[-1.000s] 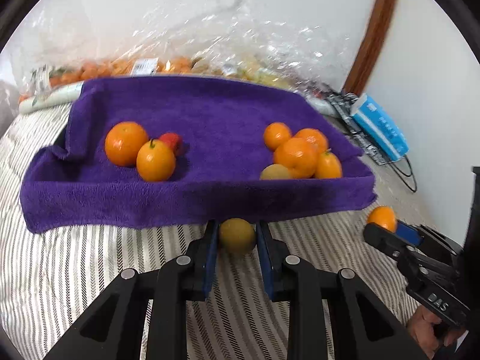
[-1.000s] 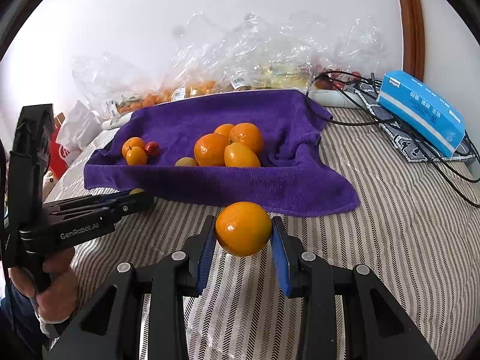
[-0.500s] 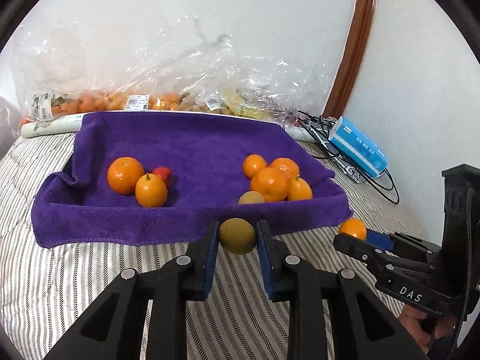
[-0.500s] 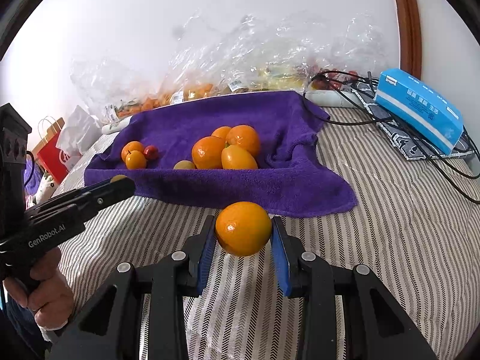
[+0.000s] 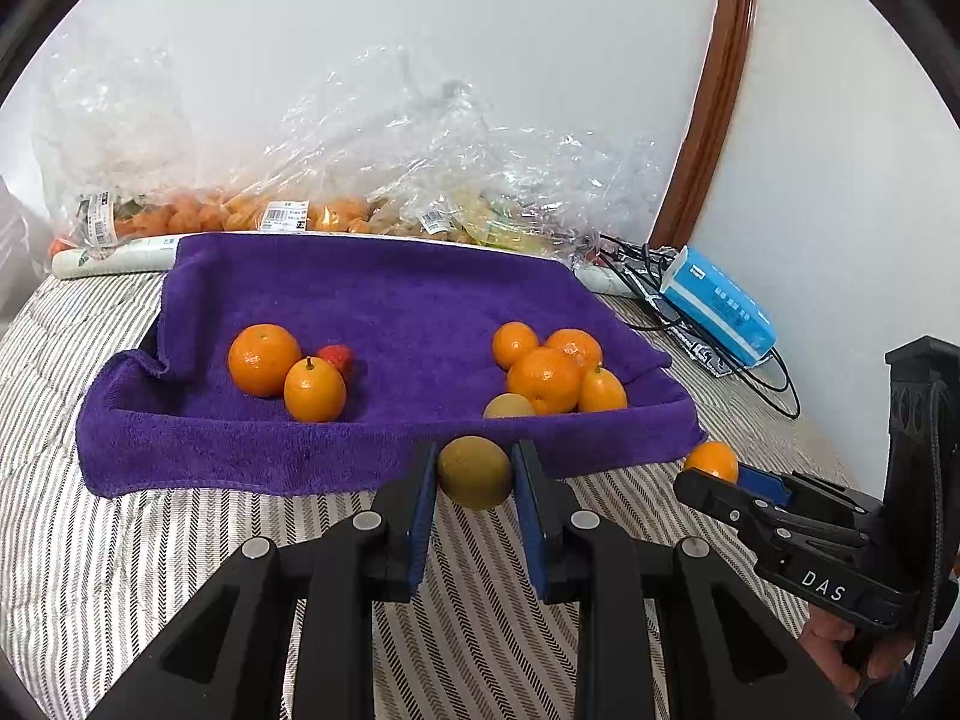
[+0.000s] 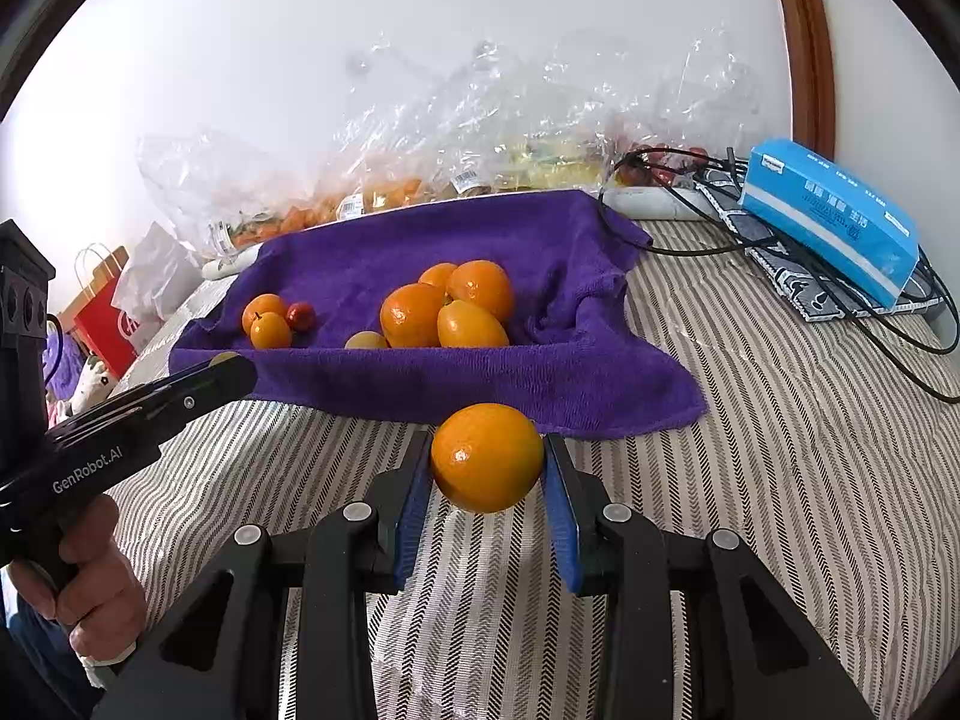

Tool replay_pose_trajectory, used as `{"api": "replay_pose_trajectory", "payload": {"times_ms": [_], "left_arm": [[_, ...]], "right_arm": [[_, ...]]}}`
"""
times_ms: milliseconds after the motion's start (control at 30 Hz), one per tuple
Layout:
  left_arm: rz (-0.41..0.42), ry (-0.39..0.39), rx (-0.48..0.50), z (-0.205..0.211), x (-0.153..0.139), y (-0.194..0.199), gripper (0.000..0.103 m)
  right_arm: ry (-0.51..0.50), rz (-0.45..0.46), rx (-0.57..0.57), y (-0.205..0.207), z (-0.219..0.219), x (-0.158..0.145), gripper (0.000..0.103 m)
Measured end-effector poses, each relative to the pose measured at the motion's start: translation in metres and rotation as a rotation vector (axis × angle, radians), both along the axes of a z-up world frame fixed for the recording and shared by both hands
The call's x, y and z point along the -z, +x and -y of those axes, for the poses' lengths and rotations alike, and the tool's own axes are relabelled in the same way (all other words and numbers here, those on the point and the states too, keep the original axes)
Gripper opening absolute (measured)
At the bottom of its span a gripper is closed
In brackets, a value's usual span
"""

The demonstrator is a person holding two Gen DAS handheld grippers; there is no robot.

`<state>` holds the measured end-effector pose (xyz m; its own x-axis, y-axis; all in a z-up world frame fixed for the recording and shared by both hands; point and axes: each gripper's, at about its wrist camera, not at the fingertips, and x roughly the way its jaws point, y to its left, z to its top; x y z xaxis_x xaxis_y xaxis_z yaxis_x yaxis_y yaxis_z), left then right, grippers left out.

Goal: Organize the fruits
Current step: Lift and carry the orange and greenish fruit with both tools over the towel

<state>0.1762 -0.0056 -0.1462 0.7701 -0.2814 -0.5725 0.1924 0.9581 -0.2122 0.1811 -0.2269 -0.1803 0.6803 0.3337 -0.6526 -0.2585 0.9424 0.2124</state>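
Note:
My left gripper [image 5: 474, 474] is shut on a small brownish-green fruit [image 5: 474, 471], held above the striped bedcover just in front of the purple towel [image 5: 372, 300]. My right gripper [image 6: 487, 462] is shut on an orange [image 6: 487, 456], also short of the towel's near edge. On the towel, two oranges [image 5: 264, 359] and a small red fruit [image 5: 335, 355] lie at the left. A cluster of several oranges [image 5: 543, 378] with one brownish-green fruit [image 5: 509, 407] lies at the right. The right gripper [image 5: 714, 477] shows at the lower right of the left wrist view.
Clear plastic bags of fruit [image 5: 336, 180] lie along the wall behind the towel. A blue tissue box [image 6: 834, 219] and black cables [image 6: 708, 240] sit at the back right. A red paper bag [image 6: 105, 324] stands off the bed's left side. A hand [image 6: 90, 570] holds the left gripper.
The left gripper has tilted upward and drawn back a little with its fruit, so more wall shows and the towel looks farther off. The right gripper and its orange have stayed put.

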Motion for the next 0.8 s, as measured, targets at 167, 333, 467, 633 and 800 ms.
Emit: {"api": "replay_pose_trajectory", "payload": {"times_ms": [167,333,467,633,800], "left_arm": [[0.019,-0.011,-0.005,-0.002,-0.003,-0.003,0.024],[0.028,-0.022,-0.015,-0.006,-0.006,-0.004,0.024],[0.036,-0.033,-0.032,-0.009,-0.008,-0.004,0.024],[0.034,-0.050,-0.058,-0.016,-0.010,-0.003,0.024],[0.038,-0.032,-0.100,-0.027,-0.017,-0.006,0.024]], "right_arm": [[0.011,0.009,0.003,-0.001,0.001,-0.001,0.036],[0.016,0.026,0.001,-0.004,0.000,-0.003,0.036],[0.033,0.056,-0.007,-0.009,0.001,-0.007,0.036],[0.032,0.084,-0.016,-0.014,-0.001,-0.010,0.036],[0.081,0.097,-0.017,-0.016,0.002,-0.018,0.036]]}}
